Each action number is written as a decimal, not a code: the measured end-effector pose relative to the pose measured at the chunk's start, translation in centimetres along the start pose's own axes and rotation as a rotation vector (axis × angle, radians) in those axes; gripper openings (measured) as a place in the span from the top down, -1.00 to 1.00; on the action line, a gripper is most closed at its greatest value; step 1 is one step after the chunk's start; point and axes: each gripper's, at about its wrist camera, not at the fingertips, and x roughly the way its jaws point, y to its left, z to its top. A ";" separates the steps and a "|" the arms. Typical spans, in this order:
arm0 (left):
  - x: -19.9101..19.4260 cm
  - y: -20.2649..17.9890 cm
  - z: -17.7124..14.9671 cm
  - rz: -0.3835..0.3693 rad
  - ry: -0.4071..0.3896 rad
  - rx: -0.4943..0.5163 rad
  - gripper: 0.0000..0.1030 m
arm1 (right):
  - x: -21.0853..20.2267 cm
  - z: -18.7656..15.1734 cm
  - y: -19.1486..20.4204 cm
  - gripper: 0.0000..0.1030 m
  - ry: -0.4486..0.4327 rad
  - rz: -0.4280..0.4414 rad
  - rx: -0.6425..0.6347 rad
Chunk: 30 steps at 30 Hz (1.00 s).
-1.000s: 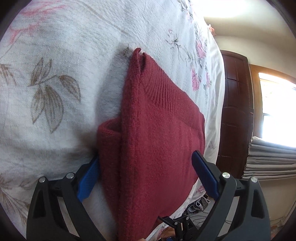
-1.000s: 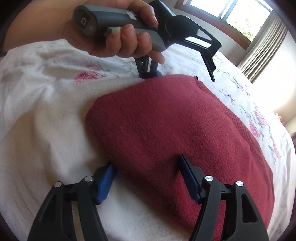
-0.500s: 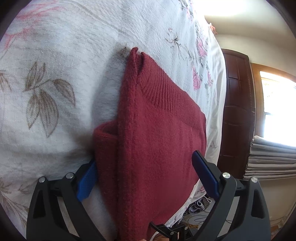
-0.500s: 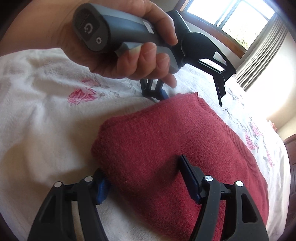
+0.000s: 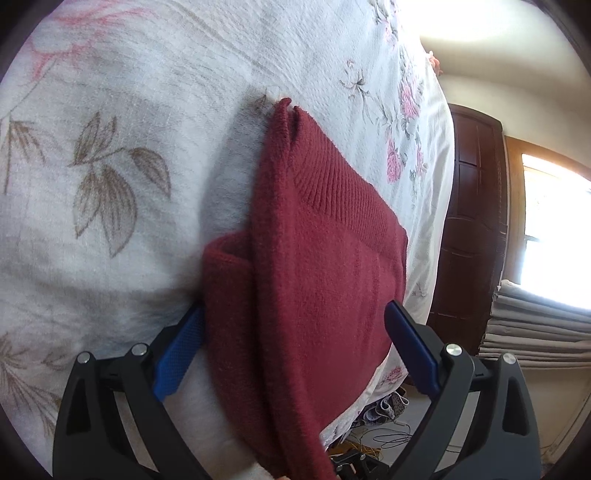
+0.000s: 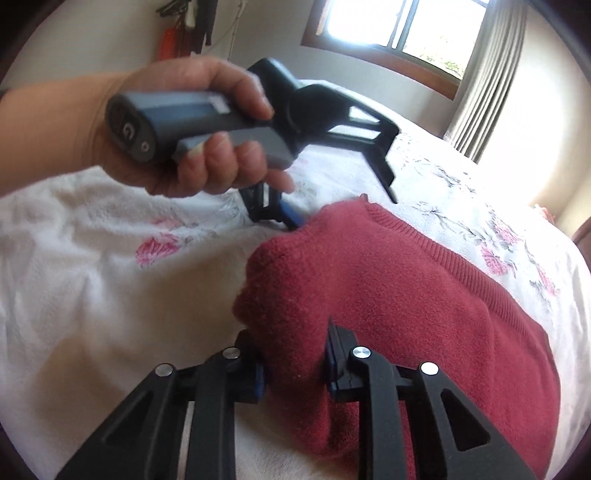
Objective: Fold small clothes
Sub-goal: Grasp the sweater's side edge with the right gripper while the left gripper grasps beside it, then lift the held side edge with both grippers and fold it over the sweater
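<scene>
Left wrist view: the dark red knitted sweater [image 5: 317, 280] lies on the white floral bedspread [image 5: 122, 155], already doubled over, ribbed hem on top. The left gripper [image 5: 291, 347] straddles its thick fold, fingers spread wide, unchanged from a second ago.

Right wrist view: the right gripper [image 6: 295, 363], earlier spread wide, now pinches the sweater's near corner; another fold seems left.

A white bedspread [image 5: 155, 92] printed with pink flowers and brown leaves fills most of both views. Past its far edge stands a dark wooden door [image 5: 476, 221], with grey curtains [image 5: 535, 325] (bunched in folds) beside it. Beyond the bedspread, a bright window [image 6: 402, 26].
</scene>
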 end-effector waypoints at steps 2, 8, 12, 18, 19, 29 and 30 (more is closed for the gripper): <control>0.0 0.0 -0.1 0.006 0.003 0.001 -0.85 | -1.0 0.3 -1.0 0.55 -0.028 0.001 0.032; 0.7 -0.8 -0.1 0.046 -0.002 0.001 -0.24 | -1.2 0.7 -2.1 0.55 -0.025 0.028 0.059; 0.8 -1.0 -0.1 0.150 -0.013 -0.005 0.52 | -1.0 0.5 -1.5 0.55 -0.016 0.032 0.045; -0.3 -3.1 -0.6 0.220 -0.042 0.005 0.68 | -1.7 0.6 -1.0 0.57 -0.012 0.027 0.055; -0.5 -3.6 -0.7 0.232 -0.048 0.012 0.68 | -2.0 0.7 -1.0 0.57 -0.015 0.027 0.062; -1.3 -10.6 -2.1 0.305 -0.083 0.090 0.70 | -5.7 1.5 -3.4 0.64 -0.068 0.034 0.179; -1.4 -11.2 -2.2 0.310 -0.086 0.096 0.70 | -6.0 1.6 -3.7 0.64 -0.074 0.035 0.191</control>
